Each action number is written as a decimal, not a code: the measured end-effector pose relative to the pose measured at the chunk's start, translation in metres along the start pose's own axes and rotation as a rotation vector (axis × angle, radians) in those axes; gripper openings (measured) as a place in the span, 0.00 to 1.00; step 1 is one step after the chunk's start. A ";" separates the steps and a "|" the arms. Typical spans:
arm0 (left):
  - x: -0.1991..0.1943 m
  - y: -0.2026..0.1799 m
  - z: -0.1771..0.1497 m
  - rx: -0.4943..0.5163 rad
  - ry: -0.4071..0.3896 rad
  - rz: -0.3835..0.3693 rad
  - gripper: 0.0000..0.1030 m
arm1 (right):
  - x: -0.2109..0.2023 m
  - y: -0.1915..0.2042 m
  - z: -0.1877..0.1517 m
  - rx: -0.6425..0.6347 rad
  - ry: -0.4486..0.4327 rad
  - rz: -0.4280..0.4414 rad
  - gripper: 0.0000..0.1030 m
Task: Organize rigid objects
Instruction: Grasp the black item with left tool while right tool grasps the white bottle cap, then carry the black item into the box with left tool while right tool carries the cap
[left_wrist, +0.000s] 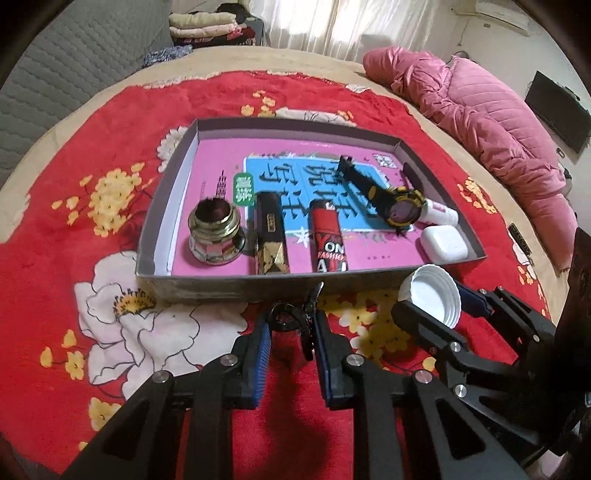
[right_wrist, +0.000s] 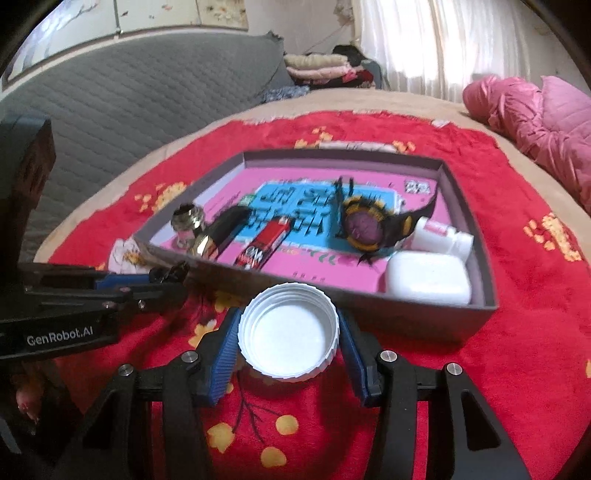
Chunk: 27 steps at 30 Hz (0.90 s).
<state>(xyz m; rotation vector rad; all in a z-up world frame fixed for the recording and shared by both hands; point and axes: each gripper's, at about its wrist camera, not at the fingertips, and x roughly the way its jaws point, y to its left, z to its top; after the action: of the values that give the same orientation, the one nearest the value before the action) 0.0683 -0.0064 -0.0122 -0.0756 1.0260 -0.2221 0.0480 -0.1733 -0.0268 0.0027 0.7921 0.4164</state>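
Nearest of all, the left gripper (left_wrist: 291, 325) is squeezed tight on a small black clip (left_wrist: 295, 314). The clip sits between the blue pads, above the red flower blanket (left_wrist: 92, 177), just near the front wall of the box.

To its right, the right gripper (right_wrist: 288, 332) holds a white cap (right_wrist: 288, 330) by its sides. The cap faces open side up, and the two blue pads press on its ribbed edge. It too hangs just in front of the box.

A bit farther sits the grey box (left_wrist: 207, 286) with a pink floor. Inside, from left to right, are a shiny metal nut (left_wrist: 214, 232), a black and gold lighter (left_wrist: 271, 240), a red lighter (left_wrist: 328, 240), a black and yellow watch (left_wrist: 399, 206), a white tube (left_wrist: 441, 214) and a white case (left_wrist: 443, 243).

It looks like the carrying step: both things are picked up but not yet in the box. Next, each hand likely needs to go over the front wall, find a bare spot on the pink floor, and only then let go.
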 end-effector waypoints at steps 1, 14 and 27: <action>-0.002 -0.002 0.001 0.003 -0.004 0.000 0.22 | -0.003 0.001 0.001 -0.004 -0.009 0.002 0.52; -0.014 -0.007 0.007 0.015 -0.032 0.007 0.22 | -0.021 0.006 0.011 -0.027 -0.093 0.006 0.52; -0.019 -0.009 0.012 0.018 -0.059 0.010 0.22 | -0.035 -0.006 0.020 -0.010 -0.157 -0.031 0.52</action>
<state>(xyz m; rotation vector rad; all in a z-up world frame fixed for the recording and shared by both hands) 0.0677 -0.0116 0.0117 -0.0609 0.9655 -0.2190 0.0421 -0.1884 0.0107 0.0133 0.6341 0.3861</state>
